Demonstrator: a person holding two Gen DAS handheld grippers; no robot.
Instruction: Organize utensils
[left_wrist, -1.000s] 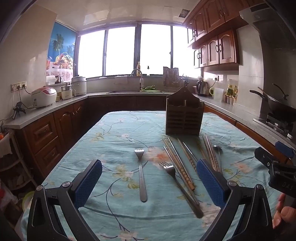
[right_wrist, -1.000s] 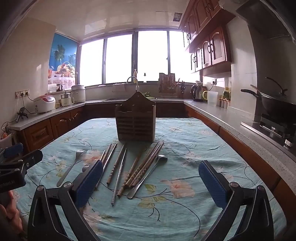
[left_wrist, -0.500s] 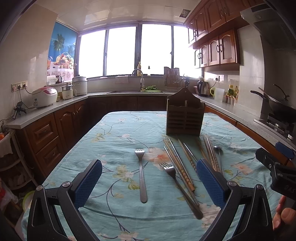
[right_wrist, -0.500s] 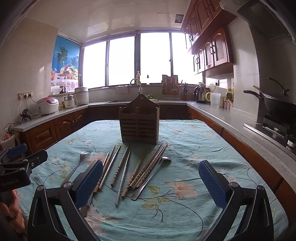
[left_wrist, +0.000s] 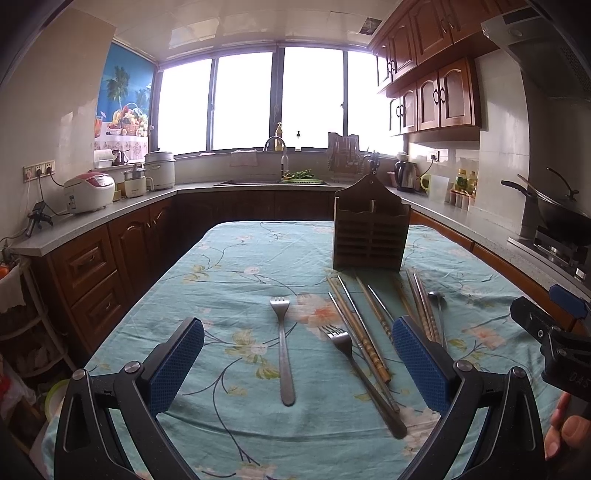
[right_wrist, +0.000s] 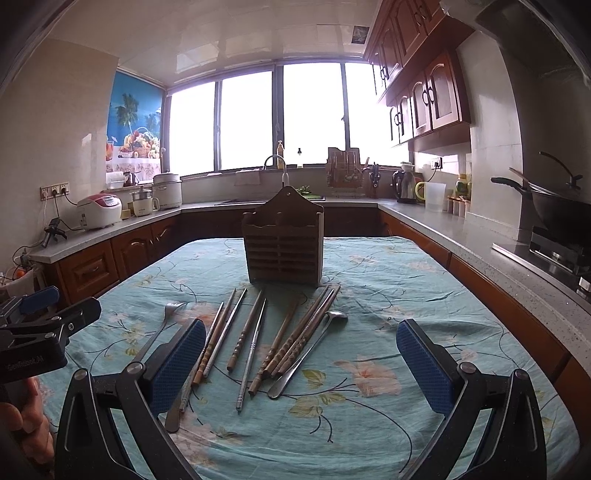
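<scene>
A: Left gripper (left_wrist: 297, 358) — jaws?
B: Wide apart, clamped on nothing. Blue pads (left_wrist: 176, 360) hovering over the floral tablecloth (left_wrist: 236, 280).

A: Between them?
B: 1 fork (left_wrist: 282, 347), flat on the cloth, long axis running away from the camera, tines toward the far end, handle toward the jaws. Beside it, nearer the right pad, a second fork (left_wrist: 360, 373), angled, tines also far, handle end pointing near-right.

A: Right gripper (right_wrist: 301, 360)?
B: Also spread open, empty. Fanned out between and just ahead of its pads: chopsticks (right_wrist: 291, 338), wood and metal, plus 1 spoon (right_wrist: 310, 350) with bowl at the far end. All lengthwise, converging toward the holder. Exact count of chopsticks hard to tell.

A: Container?
B: Wooden utensil holder (right_wrist: 283, 242), upright, slatted front, standing on the cloth just beyond the far tips of the chopsticks. Nothing seen sticking out of its top compartments; interior hidden.

A: Farther out?
B: Left view: right gripper's body at the right edge, fingers of a hand (left_wrist: 567, 428) below it. Right view: left gripper's body at the left edge. Beyond the table, counter (right_wrist: 436, 218) with rice cooker (right_wrist: 99, 210), kettle (right_wrist: 404, 186), wok (right_wrist: 554, 201) on the stove.
</scene>
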